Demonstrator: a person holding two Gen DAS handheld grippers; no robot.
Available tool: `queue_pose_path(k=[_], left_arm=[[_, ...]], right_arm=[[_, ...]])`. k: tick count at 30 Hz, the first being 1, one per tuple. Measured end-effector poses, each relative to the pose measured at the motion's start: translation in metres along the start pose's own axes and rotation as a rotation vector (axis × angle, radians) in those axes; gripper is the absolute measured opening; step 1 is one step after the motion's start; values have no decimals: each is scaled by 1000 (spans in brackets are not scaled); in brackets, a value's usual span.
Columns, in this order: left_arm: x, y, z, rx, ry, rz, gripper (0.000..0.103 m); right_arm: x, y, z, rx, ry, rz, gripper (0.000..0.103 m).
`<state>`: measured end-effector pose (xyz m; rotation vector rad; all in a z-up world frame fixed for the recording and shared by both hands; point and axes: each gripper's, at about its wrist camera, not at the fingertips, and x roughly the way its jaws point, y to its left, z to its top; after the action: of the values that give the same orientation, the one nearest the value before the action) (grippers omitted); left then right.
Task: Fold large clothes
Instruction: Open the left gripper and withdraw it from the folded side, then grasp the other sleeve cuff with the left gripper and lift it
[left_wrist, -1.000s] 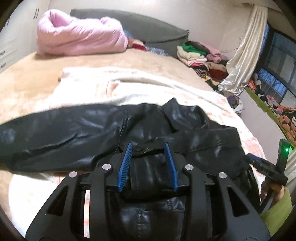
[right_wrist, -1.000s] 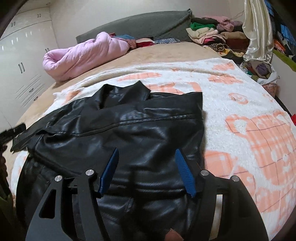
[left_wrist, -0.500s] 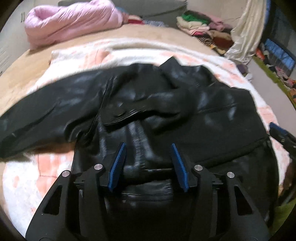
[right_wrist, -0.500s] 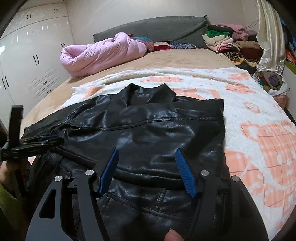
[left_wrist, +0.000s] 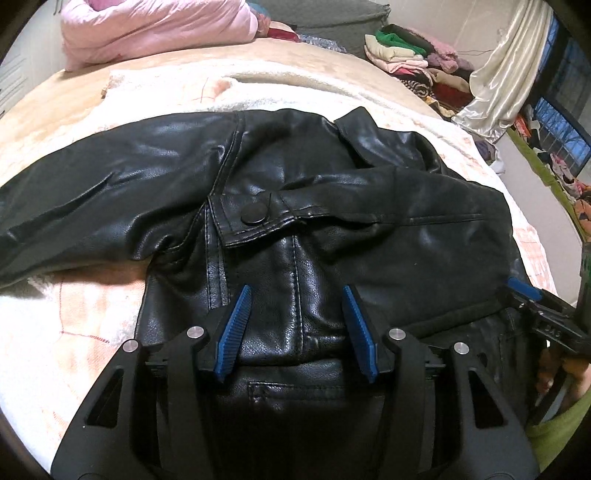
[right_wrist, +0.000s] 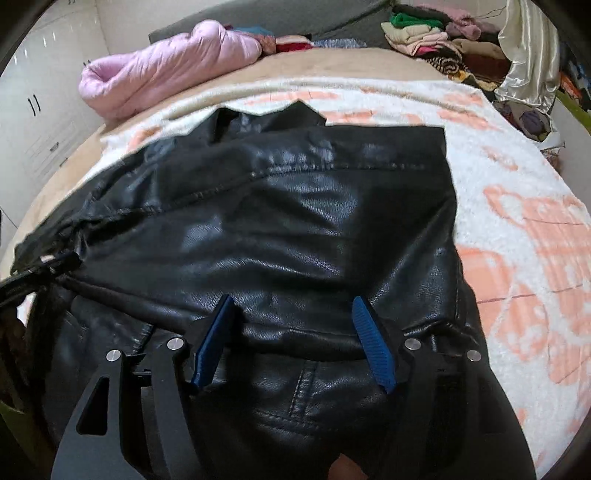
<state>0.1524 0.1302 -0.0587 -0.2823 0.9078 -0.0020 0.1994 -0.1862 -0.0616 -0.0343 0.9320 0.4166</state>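
While the blue pads of the left gripper (left_wrist: 297, 328) stand partly apart with nothing pinched between them, they hang just over the lower front of the black leather jacket (left_wrist: 332, 206), below its snap-button flap (left_wrist: 255, 216). On the other side the right gripper (right_wrist: 295, 339) has its jaws opening, wider than the left, and only loose leather lies under the gap, so neither tool holds the garment. It lies across the white and peach blanket (right_wrist: 517, 229) on the bed, collar away from the person, with one sleeve (left_wrist: 92, 192) stretched out to the left. To my eye the near hem is what needs taking next: each pair of pads should bite a single edge of leather near a corner, both hands level, then lift together so the stiff material bends in one clean line. No container is in view; a pink quilt (right_wrist: 166, 70) and a stack of folded clothes (right_wrist: 424, 29) sit loose at the bed's far end
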Motion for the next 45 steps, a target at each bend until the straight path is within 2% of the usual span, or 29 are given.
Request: queue_pose_path(k=[5,9,12,14,15,16,17,18,29,37,45], left_arm=[[-11,-4,1,-2,-20,-12,46],[-20,-7,0,-1,-33,-26,50],[-27,-10,0,-3,-44,-42,61],[-31,-13,0,2,-51,-43,73],[-32,-15,1,2,-54,-41,76],[-34,-16,1,2,-56,-41,81],[-36,-17,1,-1,-60,-41,91],[-39,-17,1,-2,-72,-36,94],[-56,-9,0,-19,-113,-10,94],[-68,3,0,-40,-144,21,94],[-72,28,-2,-105,-144,34,94]], right_arm=[[-20,0,-2,23,-46,37,74],[-31,1,-4,36,-62,55,92],[-39,1,-3,38,-76,72,97],[-44,5,-2,25,-85,69,97],[-45,7,-2,18,-88,68,98],[-47,9,-2,12,-89,67,98],[-48,11,-3,10,-90,64,98],[-49,13,-3,8,-90,62,99],[-60,30,-1,-9,-112,65,99],[-66,57,4,-55,-133,82,99],[-69,84,10,-86,-154,97,99]])
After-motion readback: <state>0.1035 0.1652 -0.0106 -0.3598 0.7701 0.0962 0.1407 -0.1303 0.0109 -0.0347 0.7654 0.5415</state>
